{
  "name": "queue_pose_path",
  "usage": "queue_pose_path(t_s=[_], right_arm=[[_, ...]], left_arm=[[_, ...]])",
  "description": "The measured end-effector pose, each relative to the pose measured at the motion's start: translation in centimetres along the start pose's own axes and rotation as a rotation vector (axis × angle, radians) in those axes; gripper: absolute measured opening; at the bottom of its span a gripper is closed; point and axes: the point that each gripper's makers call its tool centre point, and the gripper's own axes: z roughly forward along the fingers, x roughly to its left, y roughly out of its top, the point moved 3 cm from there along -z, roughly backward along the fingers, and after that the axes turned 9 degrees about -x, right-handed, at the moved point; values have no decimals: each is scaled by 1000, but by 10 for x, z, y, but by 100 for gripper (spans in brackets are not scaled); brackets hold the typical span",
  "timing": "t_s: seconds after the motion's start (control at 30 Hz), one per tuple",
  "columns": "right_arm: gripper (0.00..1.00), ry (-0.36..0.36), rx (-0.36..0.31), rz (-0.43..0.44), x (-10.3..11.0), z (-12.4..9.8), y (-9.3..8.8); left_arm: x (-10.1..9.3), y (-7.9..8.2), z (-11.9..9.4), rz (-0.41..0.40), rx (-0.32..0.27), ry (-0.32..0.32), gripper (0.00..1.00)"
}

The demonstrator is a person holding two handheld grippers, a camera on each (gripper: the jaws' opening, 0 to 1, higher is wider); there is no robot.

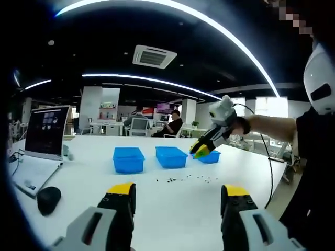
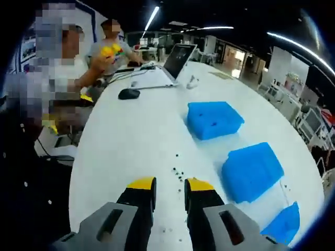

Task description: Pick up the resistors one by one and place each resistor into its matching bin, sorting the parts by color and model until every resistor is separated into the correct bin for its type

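The resistors (image 1: 186, 179) lie scattered on the worktop (image 1: 172, 209) before the blue bins (image 1: 171, 156), probably light, tiny and best pinched across the body, with the left tool (image 1: 178, 196) spread and the right tool (image 2: 170, 185) nearly closed, apparently empty.

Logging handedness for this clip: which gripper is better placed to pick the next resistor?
Right, probably. The right gripper hovers just short of the resistors; the left gripper sits farther back from them, jaws wide.

An open-plan office is showing here: a long white table (image 1: 172, 204) is carrying a laptop (image 1: 44, 133) and mouse (image 1: 48, 199), people are sitting at desks behind (background), and a ceiling vent (image 1: 153, 56) is hanging among strip lights (image 1: 152, 79).
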Motion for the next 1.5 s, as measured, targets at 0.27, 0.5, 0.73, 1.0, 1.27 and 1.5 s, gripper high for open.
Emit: queue_pose_path(t_s=[0.27,0.5,0.73,1.0,1.27,1.5], right_arm=[[22,61,187,-41,-10,54,-18],[18,68,255,-68,-18,72,-27],[16,79,274,-62,-20,78,-30],[13,94,300,-70,-20,85,-37],[5,112,313,-49,-16,87,-39],[5,108,314,-54,-15,88,-39]], left_arm=[[3,-4,-6,-6,2,21,67],[11,-6,-12,-18,1,46,67],[14,-9,-11,-24,2,49,67],[16,-11,-12,-31,2,54,67],[18,-10,-13,-33,-4,64,67],[13,-8,-12,-30,-8,55,67]])
